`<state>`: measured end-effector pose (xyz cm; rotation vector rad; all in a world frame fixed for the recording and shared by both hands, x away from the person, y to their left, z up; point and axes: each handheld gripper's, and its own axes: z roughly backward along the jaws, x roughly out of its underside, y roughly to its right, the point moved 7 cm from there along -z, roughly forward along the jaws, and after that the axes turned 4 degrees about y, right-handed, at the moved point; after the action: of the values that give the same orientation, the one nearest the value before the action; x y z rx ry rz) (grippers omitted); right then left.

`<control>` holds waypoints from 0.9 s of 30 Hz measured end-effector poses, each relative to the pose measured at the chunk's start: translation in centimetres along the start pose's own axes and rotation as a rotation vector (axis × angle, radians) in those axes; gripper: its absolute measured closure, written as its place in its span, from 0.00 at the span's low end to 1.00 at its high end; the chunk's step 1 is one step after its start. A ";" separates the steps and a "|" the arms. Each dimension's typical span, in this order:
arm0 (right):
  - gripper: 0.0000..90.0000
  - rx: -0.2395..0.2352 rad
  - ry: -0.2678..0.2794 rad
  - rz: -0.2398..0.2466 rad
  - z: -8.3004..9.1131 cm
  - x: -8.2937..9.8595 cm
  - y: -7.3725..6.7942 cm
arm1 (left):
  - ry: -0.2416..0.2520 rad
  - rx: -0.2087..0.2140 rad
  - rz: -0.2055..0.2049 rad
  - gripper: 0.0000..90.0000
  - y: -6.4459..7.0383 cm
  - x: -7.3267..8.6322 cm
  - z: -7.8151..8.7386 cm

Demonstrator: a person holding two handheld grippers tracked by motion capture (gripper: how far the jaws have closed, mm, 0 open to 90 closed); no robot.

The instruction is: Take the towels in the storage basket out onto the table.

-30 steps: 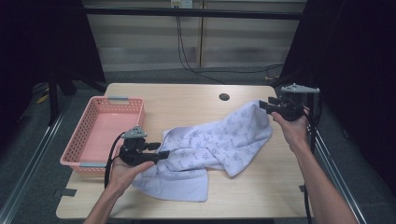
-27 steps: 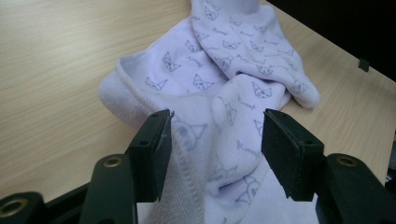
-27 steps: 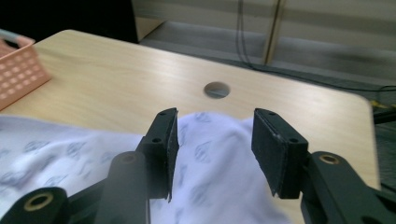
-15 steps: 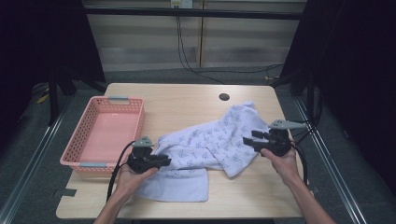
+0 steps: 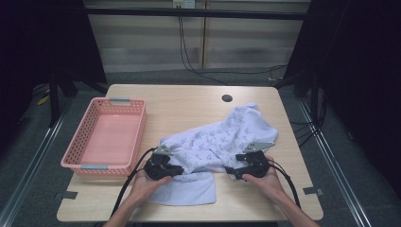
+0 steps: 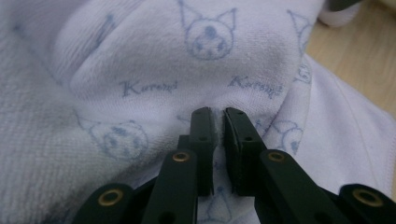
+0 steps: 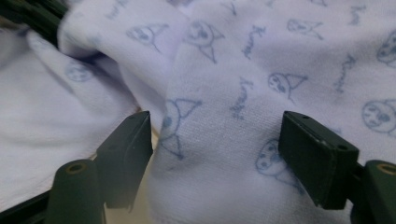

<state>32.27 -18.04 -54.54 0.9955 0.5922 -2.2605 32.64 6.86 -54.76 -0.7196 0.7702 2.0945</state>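
Note:
A white towel (image 5: pixel 222 137) printed with pale blue cat faces lies crumpled across the table, running from front centre to back right. At its front left part, my left gripper (image 5: pixel 181 170) points right; in the left gripper view this gripper (image 6: pixel 219 116) is shut on a thin fold of the towel (image 6: pixel 140 60). On the towel's near right side my right gripper (image 5: pixel 230 171) points left. In the right gripper view it (image 7: pixel 217 135) stands open, with a thick fold of towel (image 7: pixel 224 102) between the two jaws.
An empty pink basket (image 5: pixel 80 132) stands on the left part of the wooden table (image 5: pixel 189 104). A round cable hole (image 5: pixel 227 98) sits near the back edge. Both gripper cables trail off over the front edge.
My right gripper has come down from the table's back right corner to the towel's near right side. The left gripper has slid a little toward the front, still on the towel.

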 end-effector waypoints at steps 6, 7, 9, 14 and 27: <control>0.72 0.099 0.003 0.011 -0.3 -0.2 3.2 | 0.002 0.041 -0.001 0.82 1.1 -0.8 -1.2; 0.75 0.127 -0.002 0.004 0.0 -0.2 4.0 | -0.004 0.028 -0.016 0.77 1.2 -1.0 -1.2; 0.78 0.152 -0.004 -0.040 0.6 0.0 5.6 | 0.003 0.055 -0.016 0.68 1.7 -1.2 -1.1; 0.80 0.241 0.003 -0.081 2.2 0.6 9.5 | 0.073 0.076 -0.015 0.61 2.4 -2.0 0.7; 0.50 0.111 0.105 -0.070 6.9 0.9 2.6 | -0.017 0.064 -0.099 0.60 3.1 0.7 0.9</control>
<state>30.01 -24.37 -51.32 1.1712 0.5583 -2.3349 29.58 6.24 -53.81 -0.6902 0.7733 1.9763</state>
